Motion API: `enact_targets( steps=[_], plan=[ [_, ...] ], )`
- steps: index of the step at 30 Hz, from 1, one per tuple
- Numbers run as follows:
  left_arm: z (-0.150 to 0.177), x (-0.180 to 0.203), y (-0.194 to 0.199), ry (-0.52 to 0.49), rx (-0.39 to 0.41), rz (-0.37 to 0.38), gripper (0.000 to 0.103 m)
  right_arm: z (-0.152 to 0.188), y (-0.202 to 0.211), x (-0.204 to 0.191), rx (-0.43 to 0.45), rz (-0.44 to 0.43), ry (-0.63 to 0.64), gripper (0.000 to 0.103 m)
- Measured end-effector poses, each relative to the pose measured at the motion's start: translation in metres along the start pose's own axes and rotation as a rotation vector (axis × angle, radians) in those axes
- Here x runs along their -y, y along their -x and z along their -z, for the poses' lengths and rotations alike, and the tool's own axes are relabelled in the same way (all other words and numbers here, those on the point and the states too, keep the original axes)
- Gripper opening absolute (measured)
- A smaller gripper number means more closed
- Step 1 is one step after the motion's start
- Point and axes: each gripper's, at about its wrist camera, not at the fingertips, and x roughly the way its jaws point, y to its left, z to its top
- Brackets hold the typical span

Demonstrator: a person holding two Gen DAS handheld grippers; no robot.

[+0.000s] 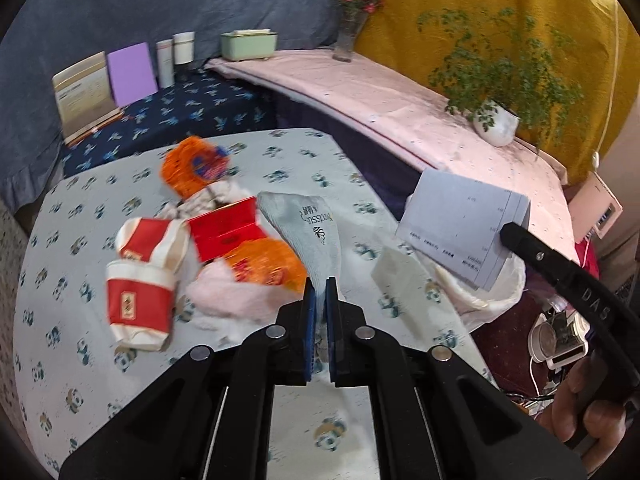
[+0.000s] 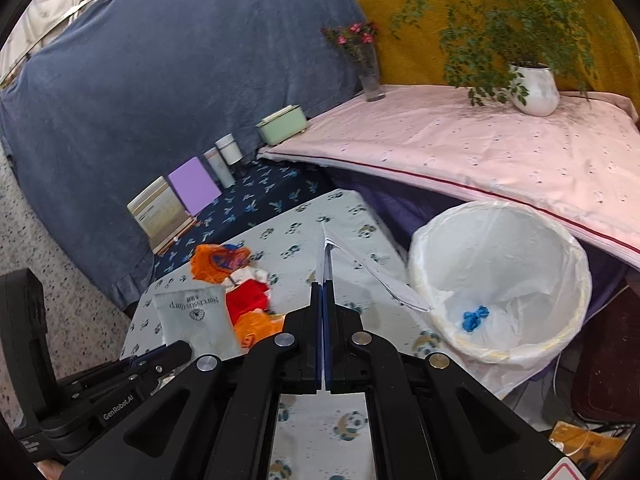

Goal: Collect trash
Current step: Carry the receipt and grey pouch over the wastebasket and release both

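Pinched flat between the pressed-together blue pads of the left gripper [image 1: 320, 286]: a grey, matte packet [image 1: 310, 224] with dark print, rising from the jaws over the panda-print tablecloth [image 1: 100, 392]. Clamped edge-on in the shut jaws of the right gripper [image 2: 322, 288]: thin white printed paper sheets [image 2: 372, 272], one corner drooping right, near the rim of the round bin [image 2: 576, 320] lined with crinkled translucent plastic. Inside the bin, a small blue scrap [image 2: 474, 316]. Left of the packet on the cloth: crushed red-and-white paper cups [image 1: 138, 276], a glossy red box [image 1: 226, 226], crumpled orange wrappers [image 1: 192, 166], soft pink tissue [image 1: 232, 296].
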Motion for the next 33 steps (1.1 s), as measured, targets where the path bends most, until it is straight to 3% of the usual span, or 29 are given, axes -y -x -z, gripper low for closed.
enact_targets(
  steps=[18,31,32,33],
  plan=[
    [-0.037,0.139,-0.066,-0.229,-0.035,0.187,0.005,-0.004,0.023,0.116,0.052,0.194,-0.182,0.002],
    [-0.051,0.182,-0.109,-0.288,-0.069,0.240,0.006,-0.003,0.008,0.147,0.024,0.241,-0.222,0.002],
    [-0.051,0.182,-0.110,-0.285,-0.064,0.247,0.009,-0.004,0.007,0.148,0.023,0.242,-0.221,0.002],
    [-0.052,0.183,-0.111,-0.281,-0.060,0.242,0.024,-0.004,0.006,0.148,0.020,0.240,-0.219,0.002]
  ],
)
